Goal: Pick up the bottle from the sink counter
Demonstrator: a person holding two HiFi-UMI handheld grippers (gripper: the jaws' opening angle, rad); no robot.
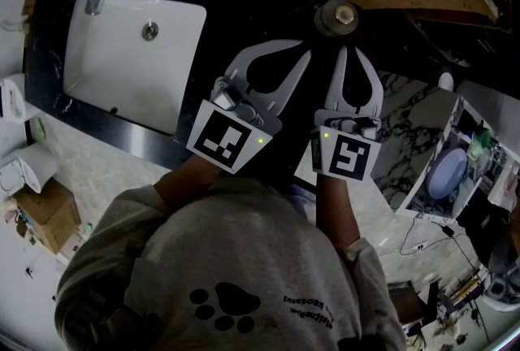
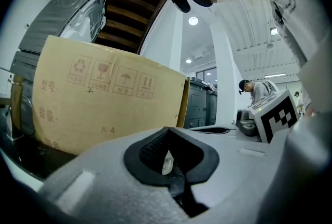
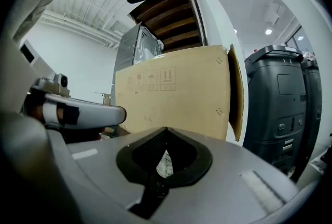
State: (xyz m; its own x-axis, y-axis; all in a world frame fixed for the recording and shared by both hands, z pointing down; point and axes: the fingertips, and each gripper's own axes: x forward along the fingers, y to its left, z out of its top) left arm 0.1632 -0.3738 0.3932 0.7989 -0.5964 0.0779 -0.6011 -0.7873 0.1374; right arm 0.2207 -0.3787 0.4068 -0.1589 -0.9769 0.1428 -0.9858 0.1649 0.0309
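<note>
The left tongs [image 2: 167, 130] and the right tongs [image 3: 166, 130] are both shut tight, with nothing in them. The bottle [image 1: 337, 17] stands on the dark worktop [image 1: 244, 8], just past their tips.

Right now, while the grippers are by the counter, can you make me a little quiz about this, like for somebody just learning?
1. True or false: the left gripper is holding the bottle.
2. In the head view, on which side of the bottle does the white sink show? A: left. B: right. C: underneath it.
3. Fill in: the right gripper has its jaws ____, with nothing between them.

Key: 1 false; 2 A; 3 shut.
</note>
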